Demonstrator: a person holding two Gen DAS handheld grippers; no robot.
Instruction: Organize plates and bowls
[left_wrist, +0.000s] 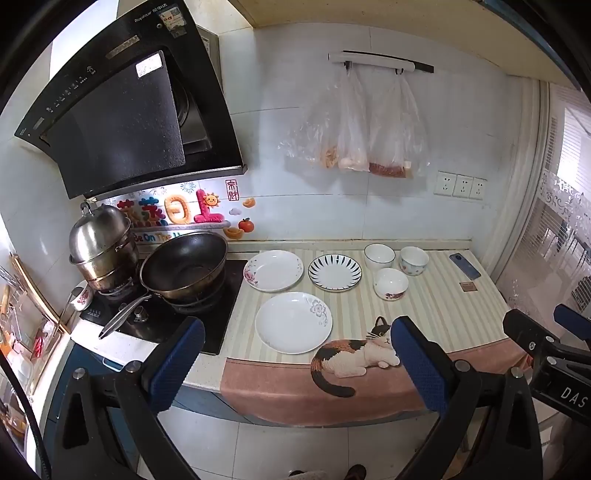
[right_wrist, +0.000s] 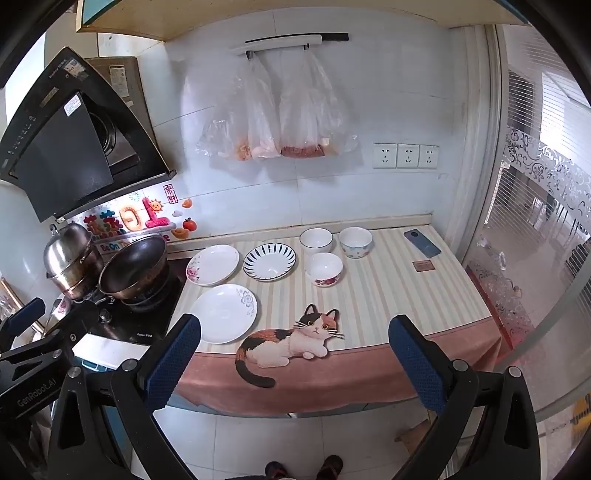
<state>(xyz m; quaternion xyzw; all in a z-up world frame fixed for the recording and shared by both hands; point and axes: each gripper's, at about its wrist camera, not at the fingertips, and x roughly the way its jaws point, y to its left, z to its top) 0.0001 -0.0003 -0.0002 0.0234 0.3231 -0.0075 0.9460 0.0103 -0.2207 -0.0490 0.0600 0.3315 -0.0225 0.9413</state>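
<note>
Both tools stand wide apart and hold nothing: the left gripper (left_wrist: 297, 362) and right gripper (right_wrist: 295, 360) fill the lower frame, their blue textured pads (left_wrist: 177, 369) spread. At centre, on the striped cat-print cloth (right_wrist: 388, 295), lie three white plates: a pink-flowered plate (left_wrist: 273, 270), a blue-rayed plate (left_wrist: 335, 272) and a grey-flowered plate (left_wrist: 293, 322). Right of them cluster three white bowls (left_wrist: 391, 282). Upper left, the black range hood (left_wrist: 122, 110) reads "Royalstar"; the left tool's body reads "GenRobot.AI" (right_wrist: 35, 391); a wall sticker (left_wrist: 159, 236) reads "Be On The"

Left claw (left_wrist: 297, 363) open, three plates (left_wrist: 293, 322), three bowls (left_wrist: 390, 282), striped mat (left_wrist: 436, 306)
</note>
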